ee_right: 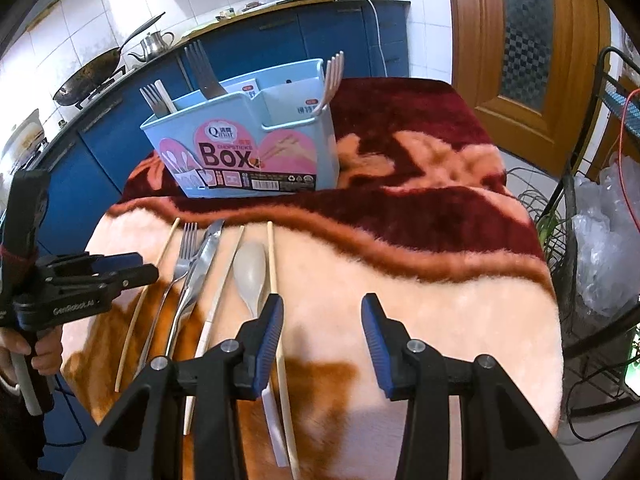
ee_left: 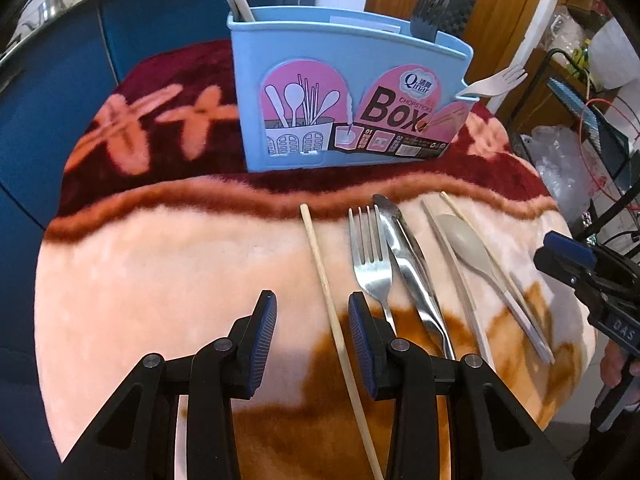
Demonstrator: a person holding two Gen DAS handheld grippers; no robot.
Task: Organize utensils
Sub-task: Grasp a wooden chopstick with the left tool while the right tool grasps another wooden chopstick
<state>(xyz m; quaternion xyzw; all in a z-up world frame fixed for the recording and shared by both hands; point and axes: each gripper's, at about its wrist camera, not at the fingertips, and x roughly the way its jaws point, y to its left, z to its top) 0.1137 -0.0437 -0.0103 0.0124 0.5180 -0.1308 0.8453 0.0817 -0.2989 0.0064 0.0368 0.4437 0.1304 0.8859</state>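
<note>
A light blue utensil box (ee_left: 344, 92) (ee_right: 248, 152) stands on the blanket and holds forks and a pale utensil. In front of it lie a wooden chopstick (ee_left: 328, 300) (ee_right: 140, 308), a steel fork (ee_left: 370, 256) (ee_right: 182, 256), a steel knife (ee_left: 408, 260) (ee_right: 200, 268), a beige knife (ee_left: 452, 264) (ee_right: 222, 292), a beige spoon (ee_left: 472, 248) (ee_right: 250, 272) and a second chopstick (ee_left: 480, 236) (ee_right: 276, 304). My left gripper (ee_left: 312, 312) (ee_right: 136, 266) is open over the left chopstick. My right gripper (ee_right: 322, 316) (ee_left: 560, 252) is open and empty, right of the utensils.
The table is covered by a peach and dark red plush blanket (ee_left: 160, 272) (ee_right: 440, 280). Blue kitchen cabinets (ee_right: 340, 36) with a wok (ee_right: 88, 76) stand behind. A wire rack with plastic bags (ee_right: 600, 248) stands at the right, beside a wooden door (ee_right: 528, 40).
</note>
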